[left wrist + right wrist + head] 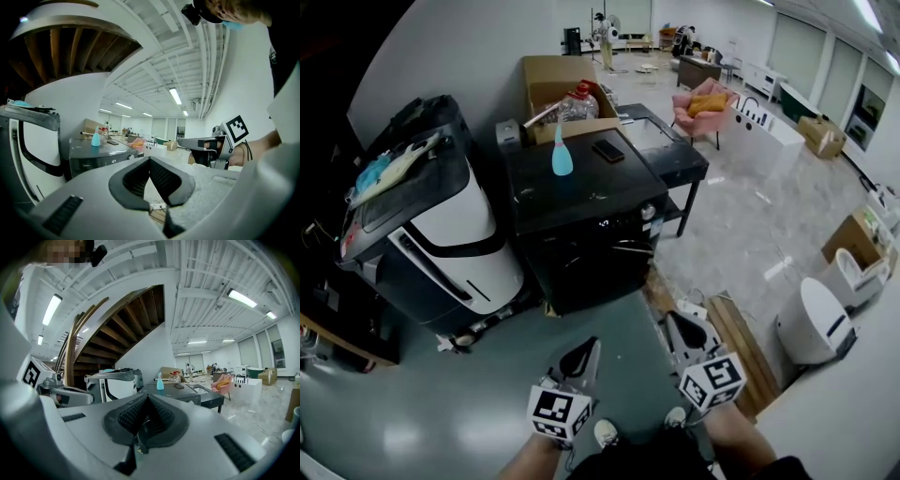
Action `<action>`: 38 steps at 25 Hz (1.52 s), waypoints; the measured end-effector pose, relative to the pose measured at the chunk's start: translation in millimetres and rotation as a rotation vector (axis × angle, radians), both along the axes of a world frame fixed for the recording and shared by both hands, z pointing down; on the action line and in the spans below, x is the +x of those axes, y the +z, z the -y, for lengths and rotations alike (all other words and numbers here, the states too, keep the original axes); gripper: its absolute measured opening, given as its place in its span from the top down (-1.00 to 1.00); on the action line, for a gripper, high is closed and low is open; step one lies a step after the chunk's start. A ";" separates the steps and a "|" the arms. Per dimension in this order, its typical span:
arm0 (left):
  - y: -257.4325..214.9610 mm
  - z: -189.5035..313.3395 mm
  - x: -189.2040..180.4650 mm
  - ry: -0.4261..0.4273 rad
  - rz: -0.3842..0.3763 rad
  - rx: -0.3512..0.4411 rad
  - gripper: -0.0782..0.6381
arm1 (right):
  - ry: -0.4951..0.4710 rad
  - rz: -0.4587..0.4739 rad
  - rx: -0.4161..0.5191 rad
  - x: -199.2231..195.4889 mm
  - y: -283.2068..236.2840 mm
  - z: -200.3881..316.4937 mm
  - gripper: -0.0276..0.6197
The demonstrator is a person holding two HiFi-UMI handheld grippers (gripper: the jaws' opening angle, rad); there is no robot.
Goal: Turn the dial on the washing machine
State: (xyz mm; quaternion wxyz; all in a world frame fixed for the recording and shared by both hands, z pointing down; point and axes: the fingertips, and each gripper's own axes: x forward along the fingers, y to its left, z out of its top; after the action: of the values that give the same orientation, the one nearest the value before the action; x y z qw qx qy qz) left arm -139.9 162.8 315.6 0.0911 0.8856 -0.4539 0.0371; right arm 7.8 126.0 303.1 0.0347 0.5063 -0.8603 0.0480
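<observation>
The black washing machine (581, 220) stands ahead of me, its lower front too dark to read. Left of it stands a white-and-black appliance (441, 234), its far side lost in shadow. Just beside the washing machine's right side is a black desk (680, 164), and behind it an open cardboard box (546, 80), partly hidden by clutter. My left gripper (586, 354) and right gripper (680, 328) hover in front of the washing machine, well apart from it, fingers pressed together on nothing. On its top sit a blue spray bottle (562, 155) and a phone (607, 150). The dial (649, 213), at the right end of its front panel, is small, with markings I cannot make out.
</observation>
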 end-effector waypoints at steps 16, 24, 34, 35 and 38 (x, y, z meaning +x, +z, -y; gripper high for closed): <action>-1.6 -20.7 73.1 0.014 0.008 0.013 0.77 | -0.018 0.012 -0.043 51.8 10.0 -46.2 0.92; -10.8 -30.4 83.2 0.005 0.011 0.006 0.77 | -0.024 0.018 -0.039 60.9 4.5 -56.5 0.92; -14.5 -29.2 82.8 0.019 0.021 0.014 0.77 | -0.022 0.026 -0.040 56.6 2.4 -53.3 0.92; -14.2 -27.9 81.9 0.020 0.021 0.015 0.77 | -0.020 0.027 -0.039 55.9 3.1 -51.8 0.92; -13.6 -24.2 78.0 0.022 0.020 0.027 0.77 | -0.018 0.029 -0.038 52.7 4.4 -48.6 0.92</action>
State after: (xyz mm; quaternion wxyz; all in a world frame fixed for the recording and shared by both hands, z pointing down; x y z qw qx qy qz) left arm -61.9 187.0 302.0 0.0744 0.8912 -0.4456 0.0408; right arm 60.5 174.6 307.5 0.0325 0.4971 -0.8641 0.0712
